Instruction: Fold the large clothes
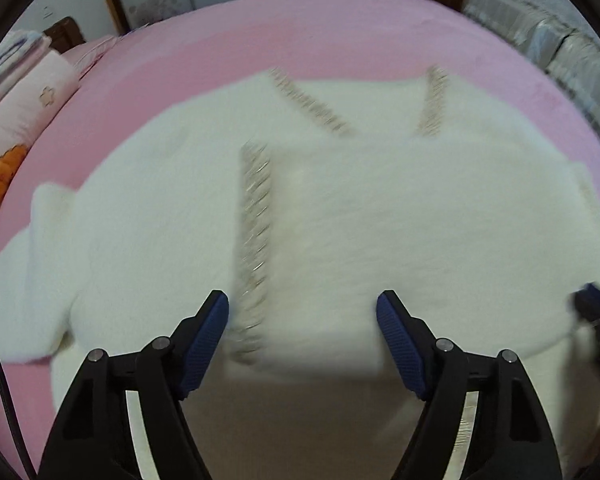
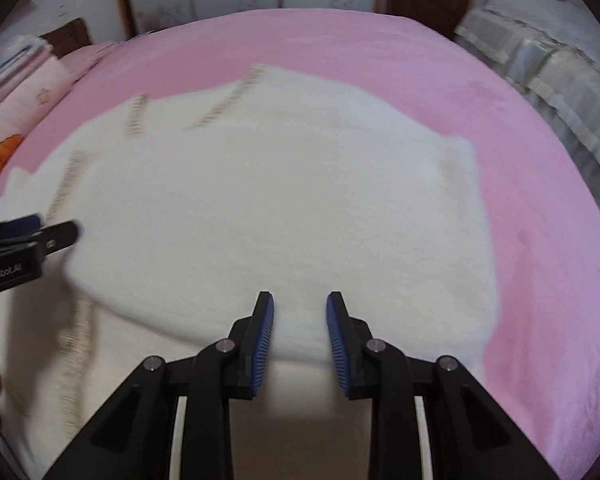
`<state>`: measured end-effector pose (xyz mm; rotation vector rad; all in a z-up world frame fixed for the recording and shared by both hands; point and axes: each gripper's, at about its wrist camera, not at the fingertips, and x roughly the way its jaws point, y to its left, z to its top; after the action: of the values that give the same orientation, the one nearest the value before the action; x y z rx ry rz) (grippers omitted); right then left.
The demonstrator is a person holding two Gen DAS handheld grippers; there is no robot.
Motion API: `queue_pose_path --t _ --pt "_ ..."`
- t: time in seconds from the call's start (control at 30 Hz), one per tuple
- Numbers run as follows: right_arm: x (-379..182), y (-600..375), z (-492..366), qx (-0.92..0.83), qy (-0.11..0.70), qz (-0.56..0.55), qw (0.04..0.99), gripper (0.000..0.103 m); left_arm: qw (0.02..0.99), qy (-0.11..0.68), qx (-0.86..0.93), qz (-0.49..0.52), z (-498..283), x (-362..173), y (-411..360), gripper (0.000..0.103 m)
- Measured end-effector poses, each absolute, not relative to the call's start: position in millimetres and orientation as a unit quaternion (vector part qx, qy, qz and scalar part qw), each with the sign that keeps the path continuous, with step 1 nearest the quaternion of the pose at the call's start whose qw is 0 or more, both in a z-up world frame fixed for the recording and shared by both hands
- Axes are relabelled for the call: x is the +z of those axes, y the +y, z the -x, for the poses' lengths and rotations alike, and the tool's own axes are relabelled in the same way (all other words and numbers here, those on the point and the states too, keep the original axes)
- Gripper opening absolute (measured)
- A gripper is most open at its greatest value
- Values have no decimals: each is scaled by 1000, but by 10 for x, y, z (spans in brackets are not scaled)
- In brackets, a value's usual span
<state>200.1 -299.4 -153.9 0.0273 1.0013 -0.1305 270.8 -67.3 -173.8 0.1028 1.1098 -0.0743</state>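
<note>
Both views blurring; trim strips (image 1: 254, 240) on white sweater (image 1: 380, 220) hard to make out, three showing in left view. Sweater's near edge hiding under both sets of fingers; sleeve (image 1: 24, 276) cut off left of left fingers. One sweater lying flat on pink bed (image 1: 320, 32), ahead of and beneath fingers. Left gripper (image 1: 302, 308) pointing steeply down, fingers spreading wide, nothing between. Right gripper (image 2: 300, 308) angling down likewise, fingers narrowly apart, not pinching fabric. Pillow (image 1: 16, 120) far left.
</note>
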Motion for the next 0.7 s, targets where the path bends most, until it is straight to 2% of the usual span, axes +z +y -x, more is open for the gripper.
queue_pose_path --t 0.1,0.33,0.7 --pt "-1493 -3225 -1876 -90 483 -42 870 27 846 531 -40 3 -2672 -1760 -465 76" --pt "-1193 -3203 -1560 -81 474 -90 872 29 847 530 -46 14 -2379 -1475 -424 76" --pt "-770 -2508 -862 -8 460 -115 880 29 855 510 -91 10 -1336 -559 -95 76"
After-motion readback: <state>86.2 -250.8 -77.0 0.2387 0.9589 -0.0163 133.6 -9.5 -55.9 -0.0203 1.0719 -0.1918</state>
